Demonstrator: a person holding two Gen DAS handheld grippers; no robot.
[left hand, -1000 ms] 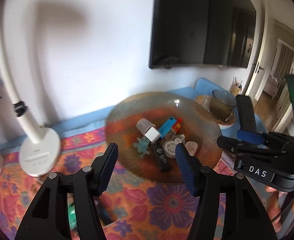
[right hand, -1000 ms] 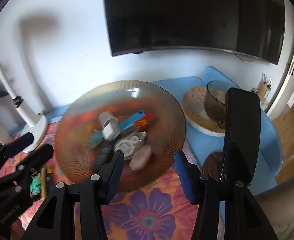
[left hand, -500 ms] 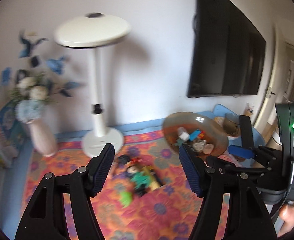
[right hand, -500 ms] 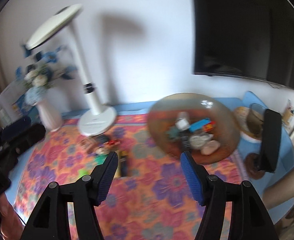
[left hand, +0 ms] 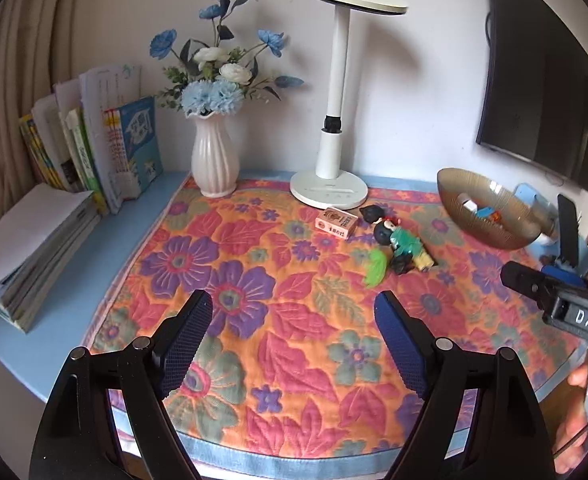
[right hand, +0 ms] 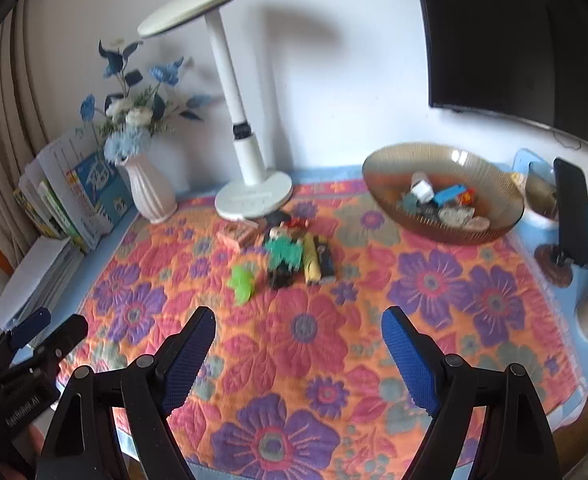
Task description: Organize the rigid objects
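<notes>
Both pairs of tongs hang released and empty above the near part of the flowered table cover (right hand: 434, 280), their jaws having just been opening with nothing between them. The left tongs (left hand: 294, 344) and the right tongs (right hand: 298, 350) both look forward and downward at a small heap of loose things lying ahead of them, beyond the fingertips and well apart from either pair.

The heap sits in front of the white desk lamp's base (right hand: 253, 200): a green-clad toy figure (right hand: 283, 254), a yellow stick-like piece (right hand: 311, 260) and a dark flat bar (right hand: 326, 258) just beside it, a bright green toy (right hand: 242, 280) nearest the tongs, and a pink printed box (left hand: 336, 222) nearest the lamp. In the right wrist view the heap lies ahead and slightly left of centre; in the left wrist view it lies ahead and to the right. Neither pair is clearly the nearer.

The figure, the yellow piece and the dark bar lie flat side by side, their long axes running roughly away from the tongs toward the lamp, the figure's head at the far end. The pink box lies crosswise to them.

The amber ribbed glass bowl (right hand: 378, 168), already holding several small things, stands to the right of the heap, so it is probably where the loose pieces belong, and the right pair is better placed for carrying them there
</notes>
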